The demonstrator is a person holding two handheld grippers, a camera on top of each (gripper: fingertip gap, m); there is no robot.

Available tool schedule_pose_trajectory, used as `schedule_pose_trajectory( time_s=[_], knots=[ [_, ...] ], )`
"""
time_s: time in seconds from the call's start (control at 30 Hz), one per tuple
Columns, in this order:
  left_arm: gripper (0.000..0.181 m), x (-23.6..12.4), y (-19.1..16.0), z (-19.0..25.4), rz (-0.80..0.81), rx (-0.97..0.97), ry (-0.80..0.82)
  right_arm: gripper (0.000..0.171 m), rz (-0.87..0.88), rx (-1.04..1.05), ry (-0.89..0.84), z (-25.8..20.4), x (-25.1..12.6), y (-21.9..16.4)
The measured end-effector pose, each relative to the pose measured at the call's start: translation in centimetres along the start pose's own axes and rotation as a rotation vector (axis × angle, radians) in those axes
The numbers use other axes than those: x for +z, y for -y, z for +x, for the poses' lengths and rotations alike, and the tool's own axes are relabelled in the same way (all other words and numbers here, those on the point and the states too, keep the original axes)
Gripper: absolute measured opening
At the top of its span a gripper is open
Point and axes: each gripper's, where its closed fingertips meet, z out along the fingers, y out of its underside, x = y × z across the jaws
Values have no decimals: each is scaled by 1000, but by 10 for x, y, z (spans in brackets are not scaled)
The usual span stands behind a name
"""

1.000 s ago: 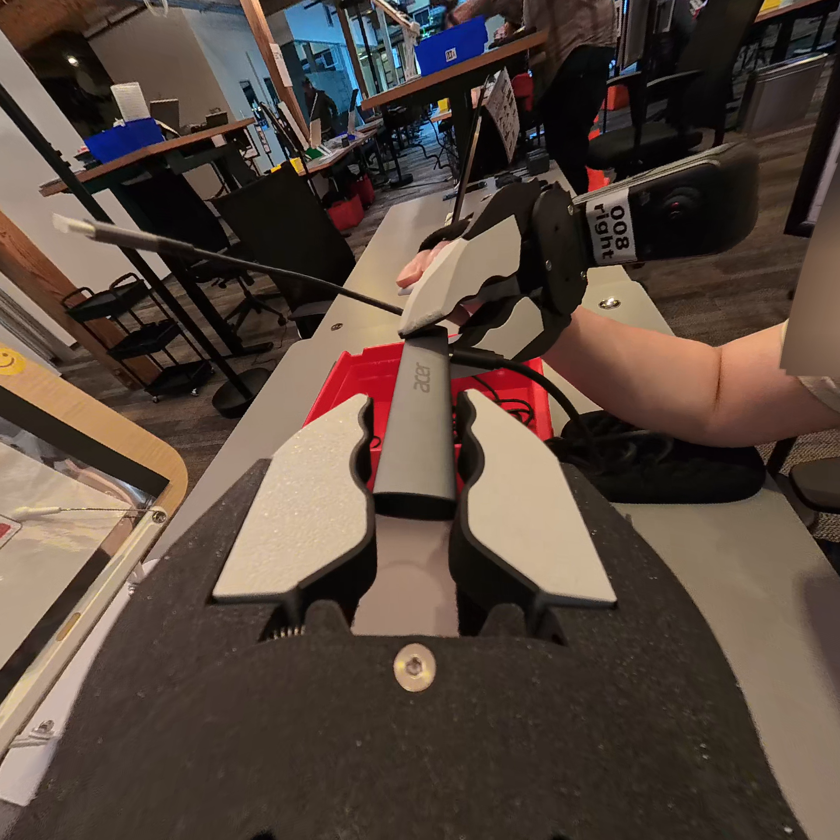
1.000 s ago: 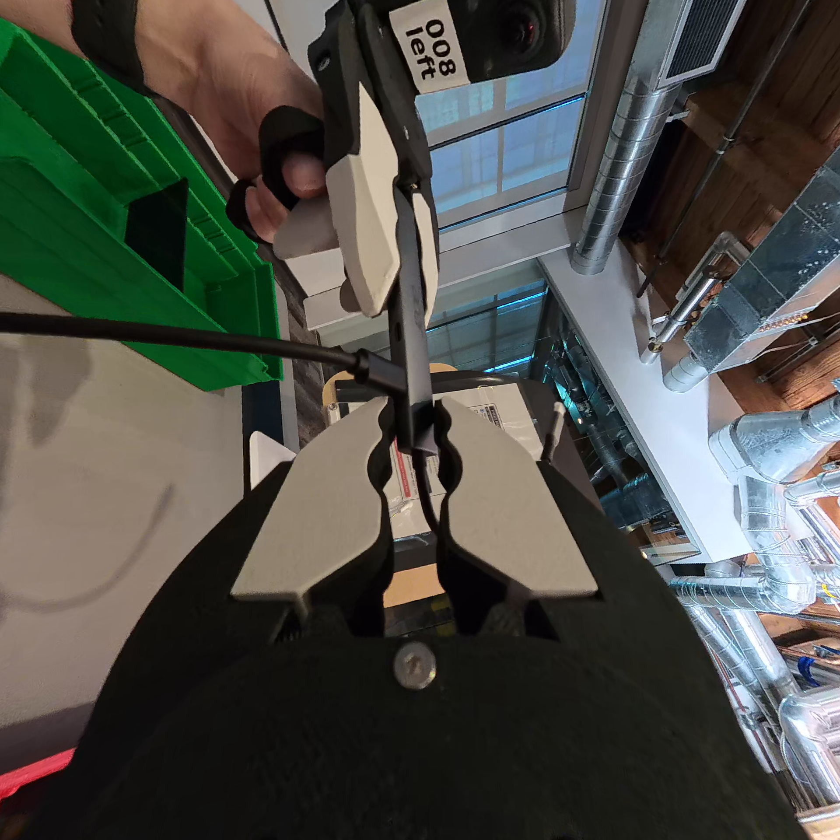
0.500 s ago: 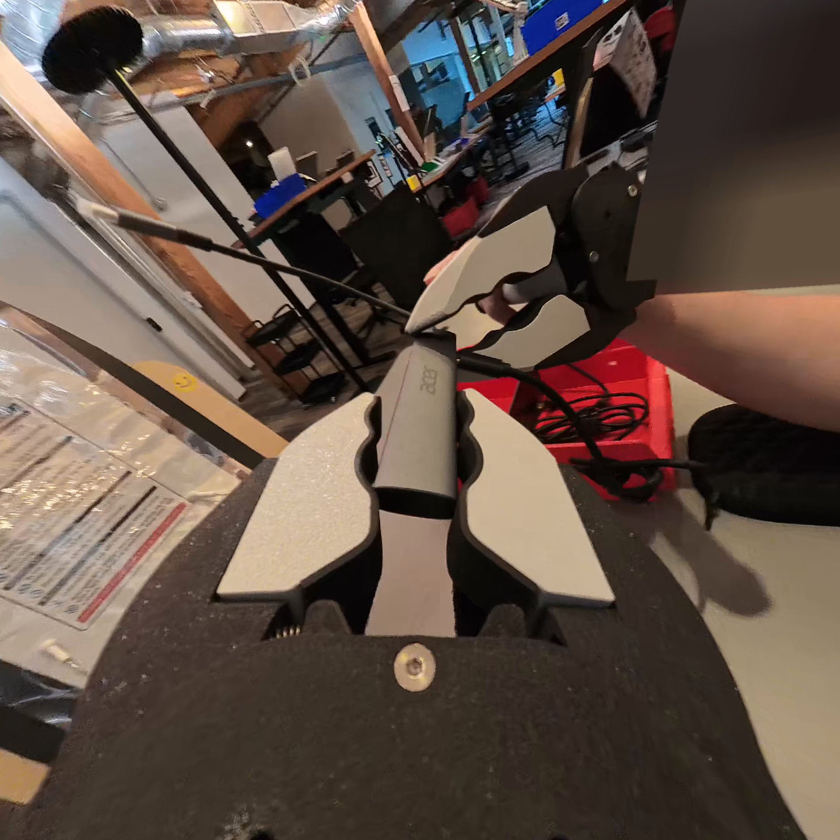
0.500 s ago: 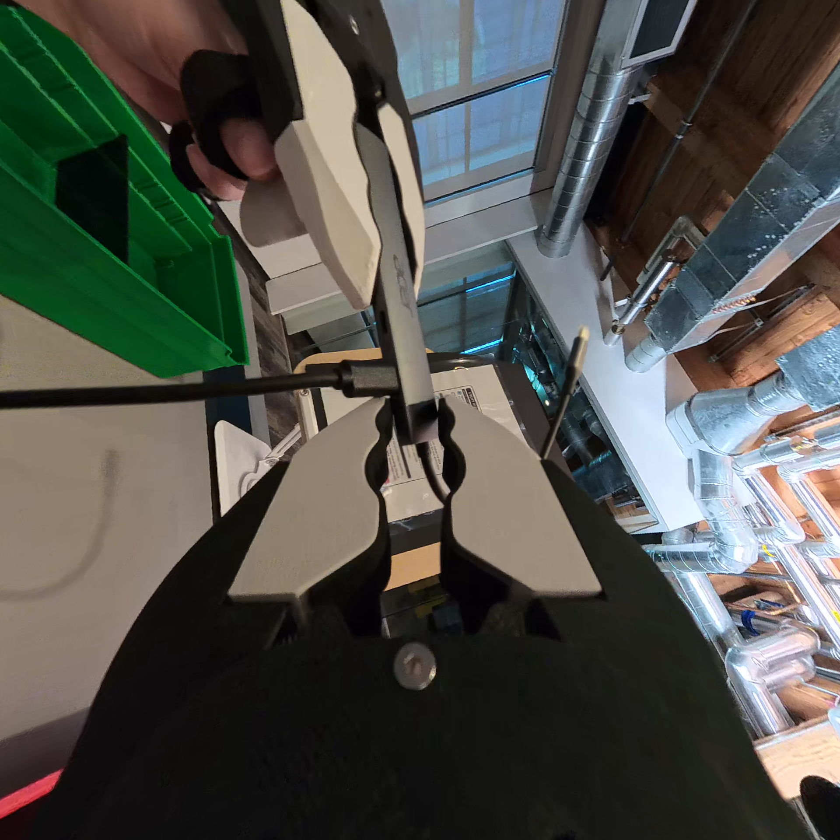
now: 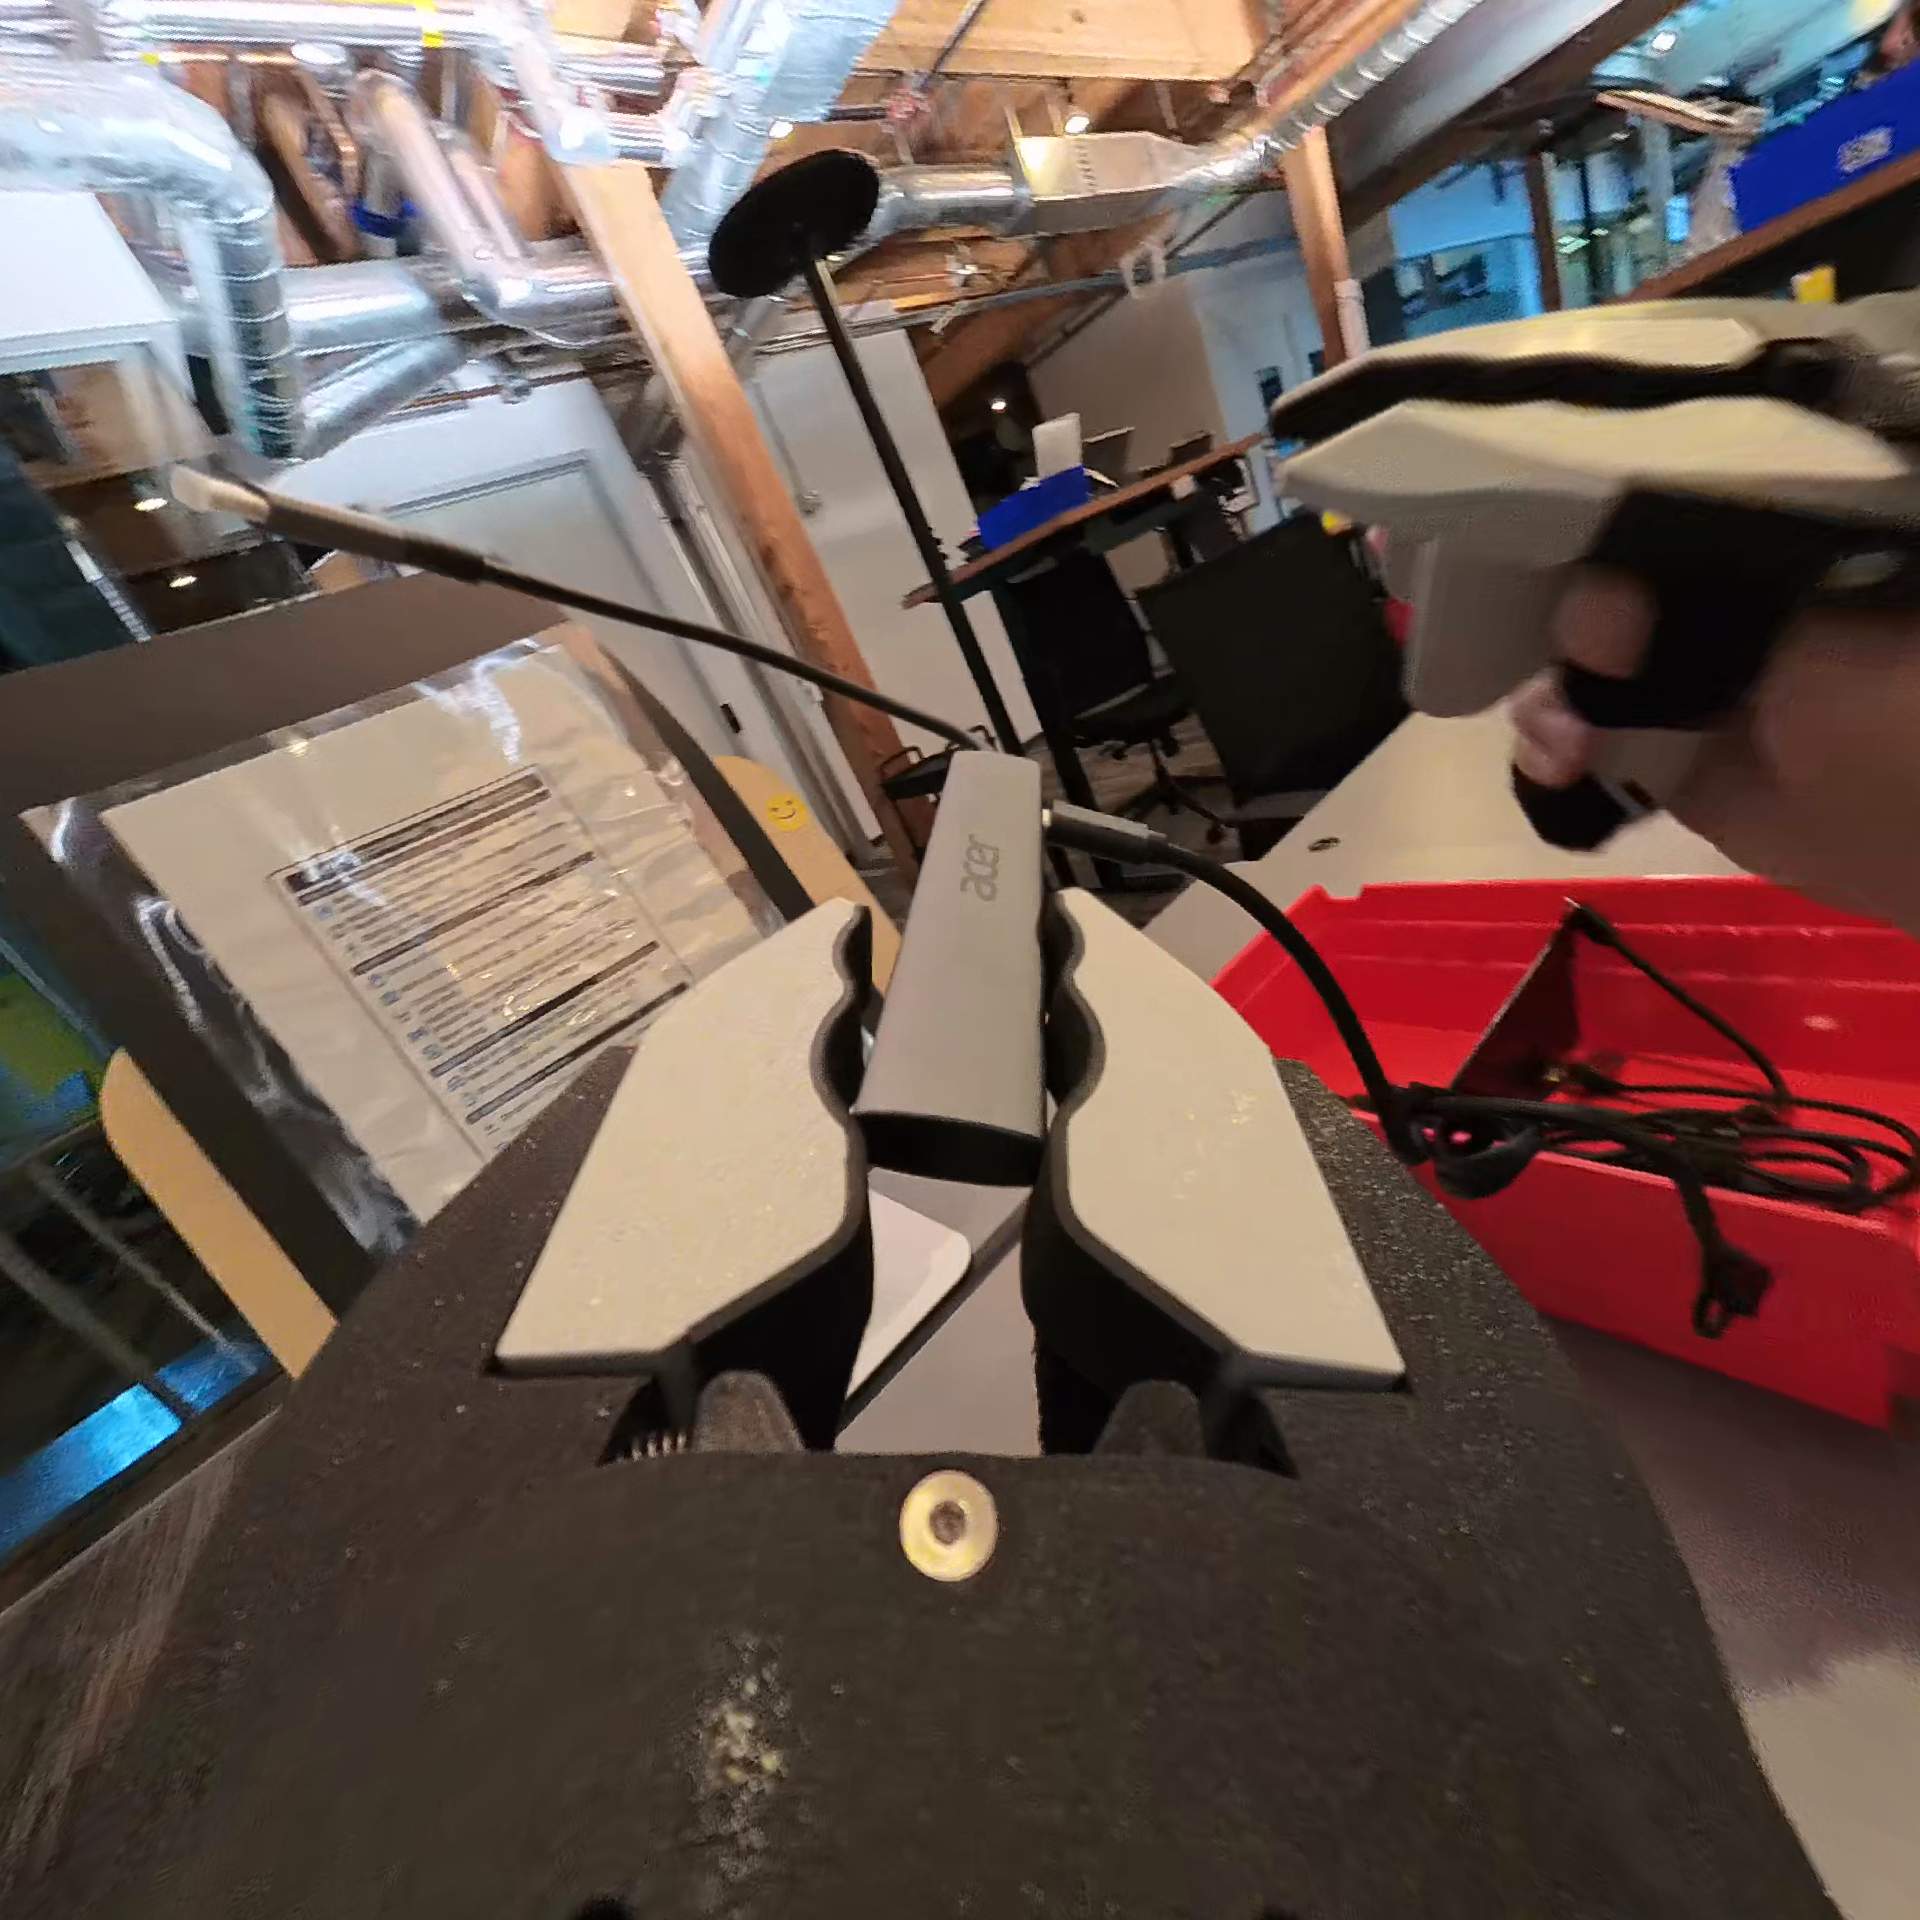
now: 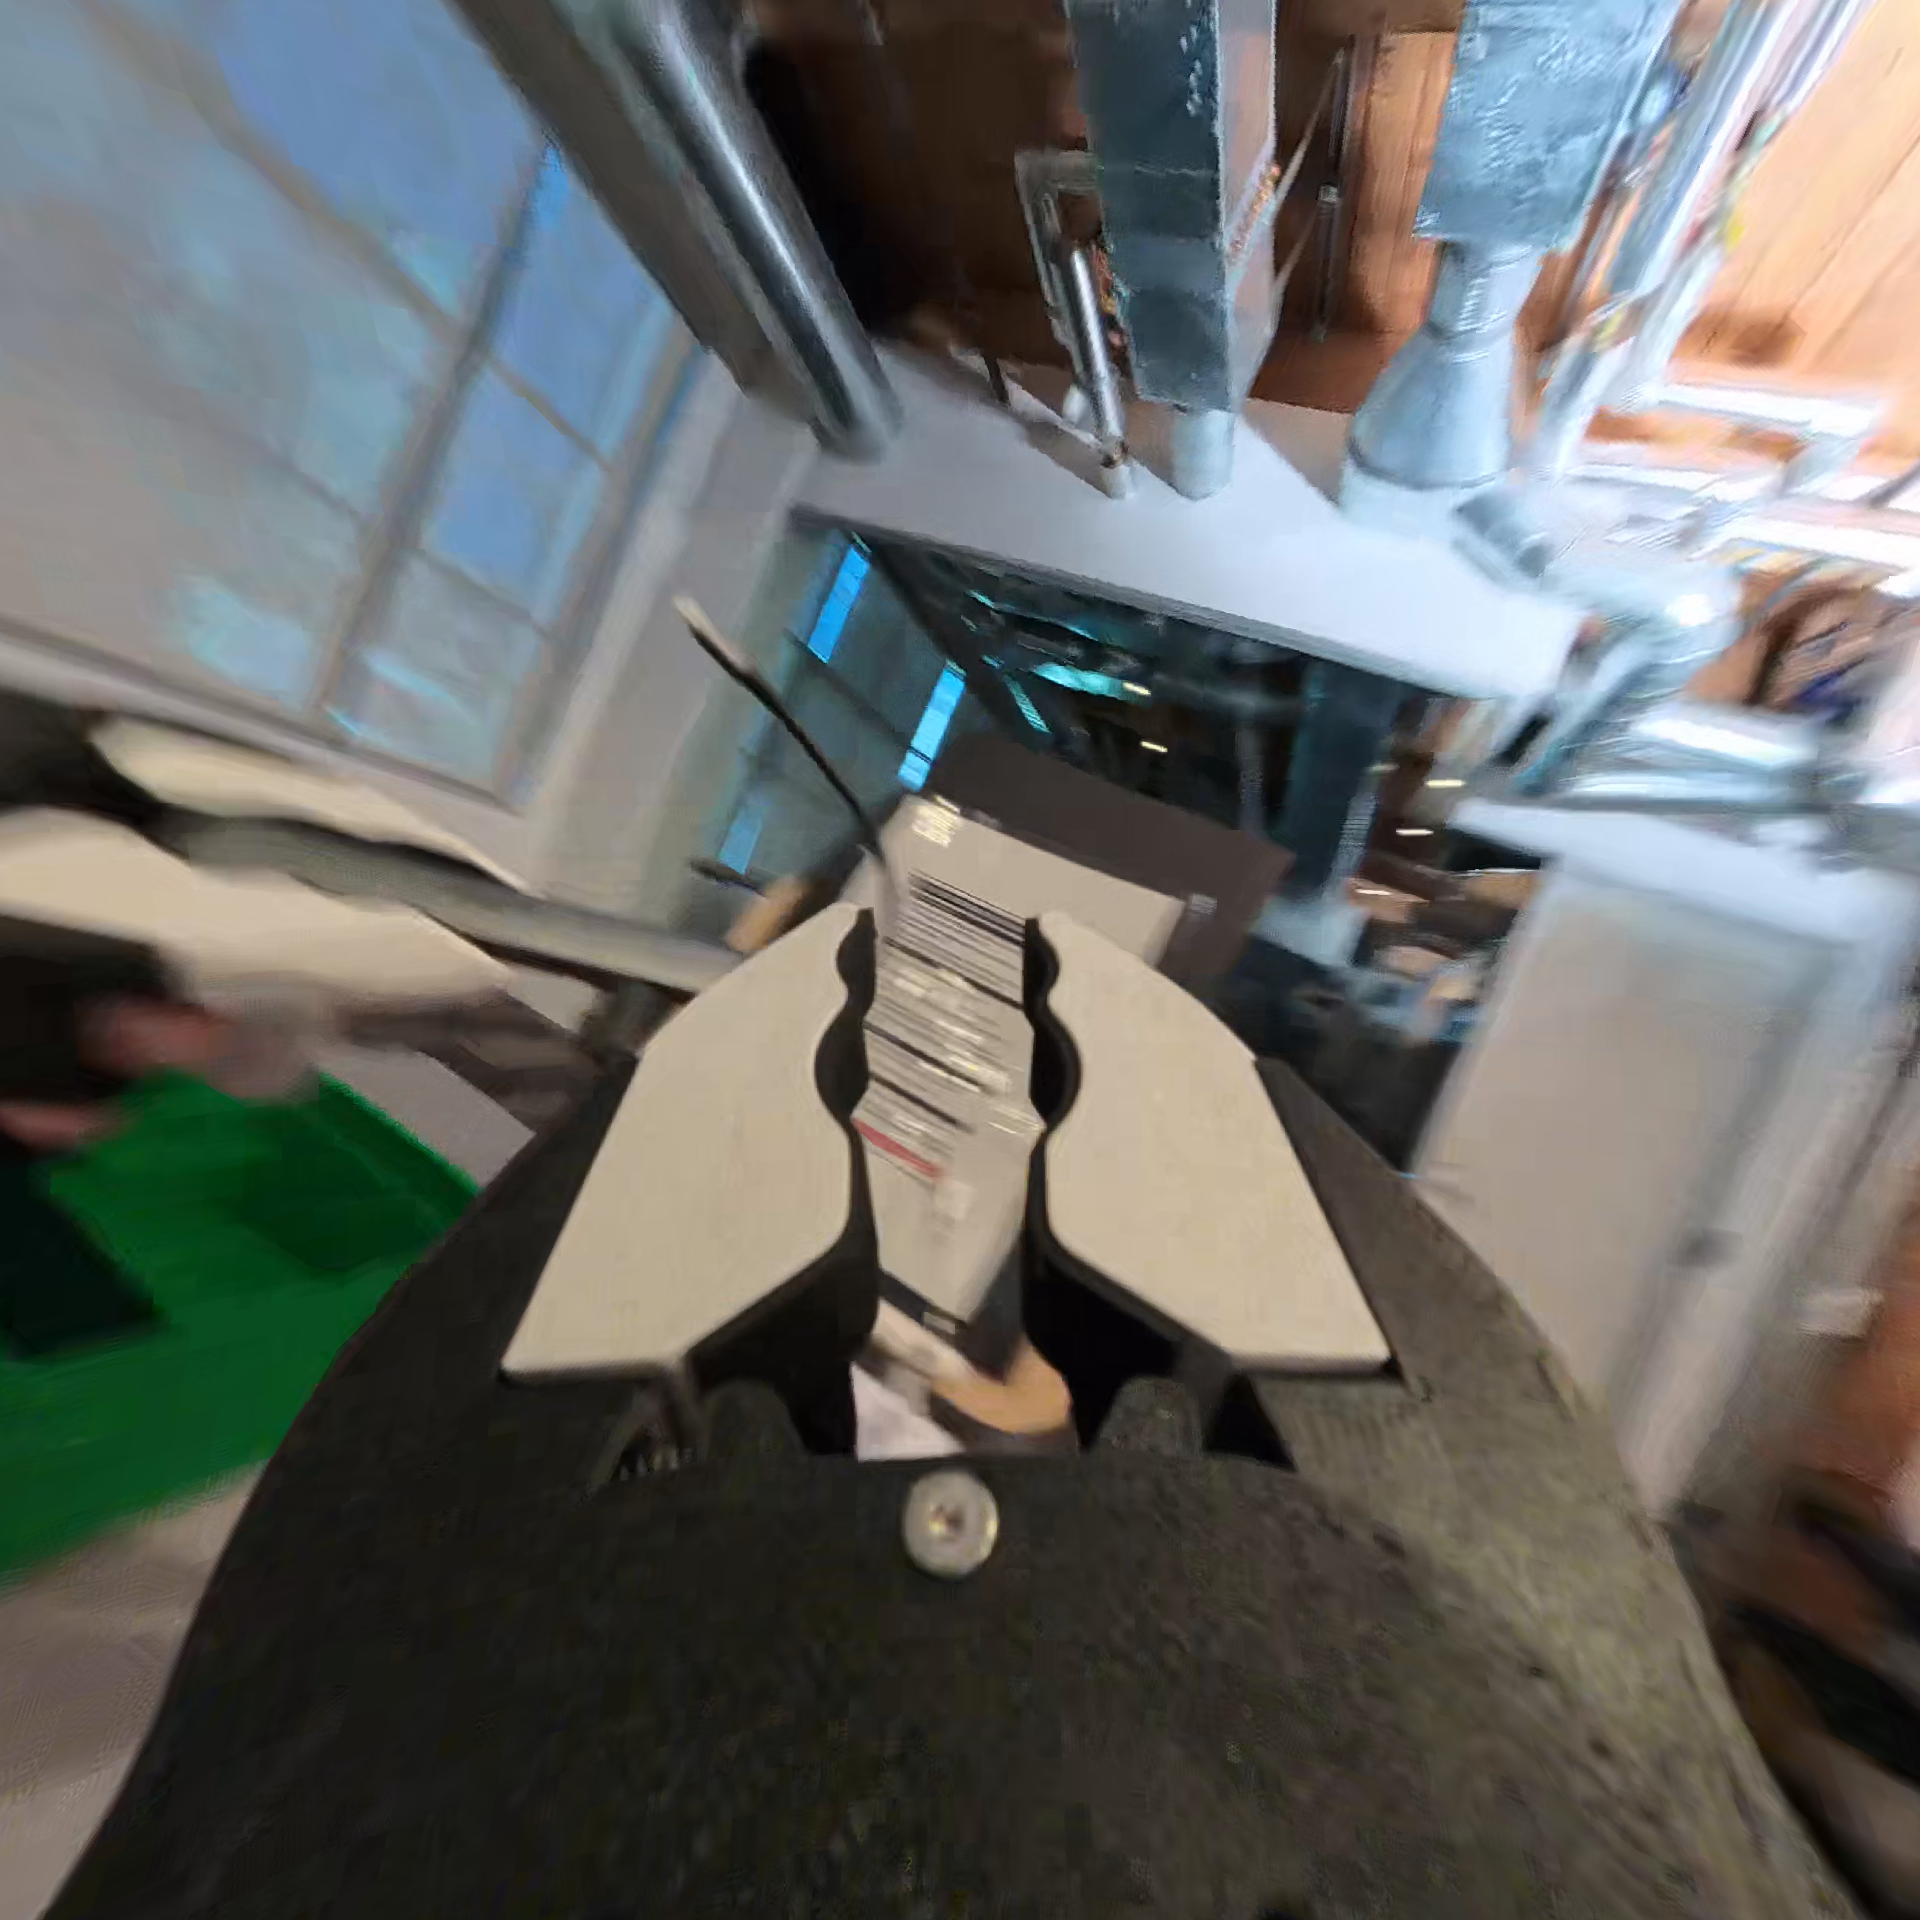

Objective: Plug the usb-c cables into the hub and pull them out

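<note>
My left gripper (image 5: pixel 956 920) is shut on the grey hub (image 5: pixel 961 997) and holds it pointing up and away. A black usb-c cable (image 5: pixel 1226 894) is plugged into the hub's right side and hangs down into the red bin (image 5: pixel 1621 1257). The hub's own thin lead (image 5: pixel 582 597) arcs up to the left and ends in a free silver plug. My right gripper (image 6: pixel 945 935) is open and empty; its view is blurred. In the left wrist view it (image 5: pixel 1288 447) is up at the right, apart from the hub. The lead's tip (image 6: pixel 694 615) shows ahead of it.
Several coiled black cables (image 5: pixel 1683 1143) lie in the red bin. A green bin (image 6: pixel 208 1247) sits low on the left. A laminated sheet (image 5: pixel 468 935) leans at the left. A black pole stand (image 5: pixel 883 416) rises behind the hub.
My right gripper has let go of the hub's far end, opened, and swung away up and to the right. My left gripper has tilted upward with the hub, the cable still plugged in.
</note>
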Motion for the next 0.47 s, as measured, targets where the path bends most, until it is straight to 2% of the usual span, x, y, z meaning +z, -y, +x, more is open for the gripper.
schedule_pose_trajectory(
  time_s=[0.03,0.17,0.3,0.47],
  knots=[
    [30,0,-1,-3,3,-10,20,27,36,90,29,-12,1,7],
    [30,3,-4,0,10,-10,55,38,-74,179,33,-40,12,-14],
    [30,7,-3,9,29,-28,38,37,-119,297,68,-55,18,-36],
    [30,11,-6,14,30,-68,21,27,-163,286,60,-54,20,-52]
  ],
)
